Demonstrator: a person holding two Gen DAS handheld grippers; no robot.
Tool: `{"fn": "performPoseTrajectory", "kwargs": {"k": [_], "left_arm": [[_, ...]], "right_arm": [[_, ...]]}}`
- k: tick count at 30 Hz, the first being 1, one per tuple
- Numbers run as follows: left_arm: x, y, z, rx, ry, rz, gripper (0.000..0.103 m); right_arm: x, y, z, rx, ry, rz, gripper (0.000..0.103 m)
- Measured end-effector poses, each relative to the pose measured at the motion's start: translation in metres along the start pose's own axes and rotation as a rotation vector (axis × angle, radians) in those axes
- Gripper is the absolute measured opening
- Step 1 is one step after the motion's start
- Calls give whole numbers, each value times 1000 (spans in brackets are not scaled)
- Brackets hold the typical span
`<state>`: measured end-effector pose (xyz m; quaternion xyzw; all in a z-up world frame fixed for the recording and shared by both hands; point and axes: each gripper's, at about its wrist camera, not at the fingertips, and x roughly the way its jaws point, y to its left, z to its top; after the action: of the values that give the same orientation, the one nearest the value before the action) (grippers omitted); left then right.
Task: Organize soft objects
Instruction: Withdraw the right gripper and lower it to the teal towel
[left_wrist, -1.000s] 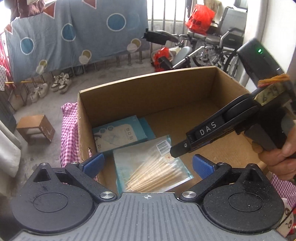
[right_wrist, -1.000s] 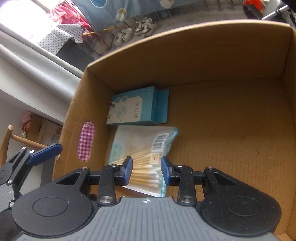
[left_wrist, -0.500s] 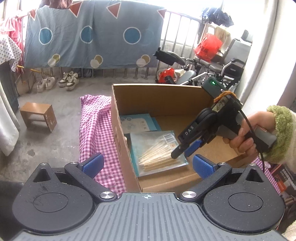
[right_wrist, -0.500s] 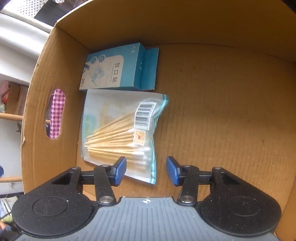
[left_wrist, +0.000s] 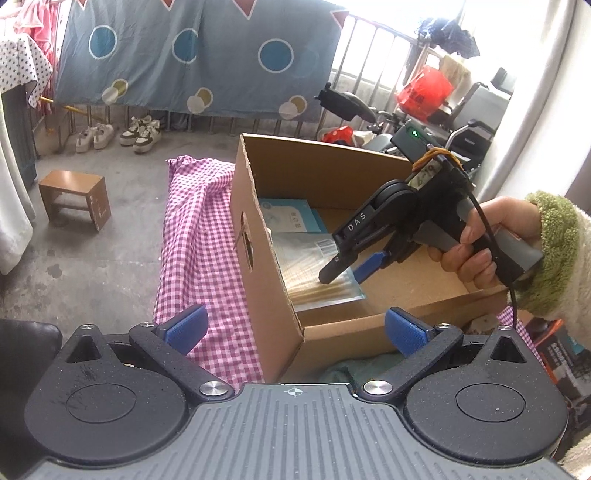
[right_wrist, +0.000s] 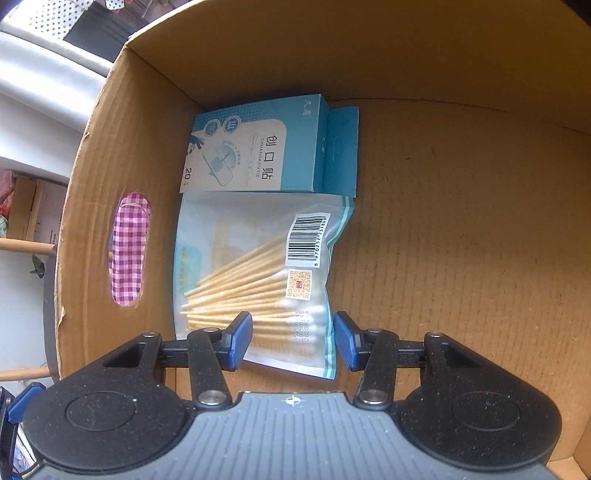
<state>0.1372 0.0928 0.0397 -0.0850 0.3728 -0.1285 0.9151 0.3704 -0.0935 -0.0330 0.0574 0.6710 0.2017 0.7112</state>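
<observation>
Right gripper (right_wrist: 292, 338) now parted wider, empty over released swab bag (right_wrist: 258, 280) in box (right_wrist: 461, 221); left gripper (left_wrist: 293, 328) wide open, empty, pulled back outside — placement looks done.

Both rigs look identical up close: ribbed grey body, speckled black round housings, silver screws at the pivots and blue pads on the fingers. From the left gripper (left_wrist: 293, 328) camera you can see the right gripper (left_wrist: 347, 264) side-on, black with "DAS" in white lettering, a green LED, orange wires, a black cable. The right hand (left_wrist: 476, 236) is bare skin, with a fuzzy green cuff on a cream fleece sleeve.
</observation>
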Motion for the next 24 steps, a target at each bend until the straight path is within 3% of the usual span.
{"fn": "performPoseTrajectory", "kwargs": {"k": [15, 24], "left_arm": [[-9, -2, -9, -23, -29, 4, 102], [-23, -6, -13, -51, -68, -8, 102]], "right_arm": [[-23, -22, -11, -1, -74, 31, 61], [-67, -20, -26, 7, -208, 101, 61]]}}
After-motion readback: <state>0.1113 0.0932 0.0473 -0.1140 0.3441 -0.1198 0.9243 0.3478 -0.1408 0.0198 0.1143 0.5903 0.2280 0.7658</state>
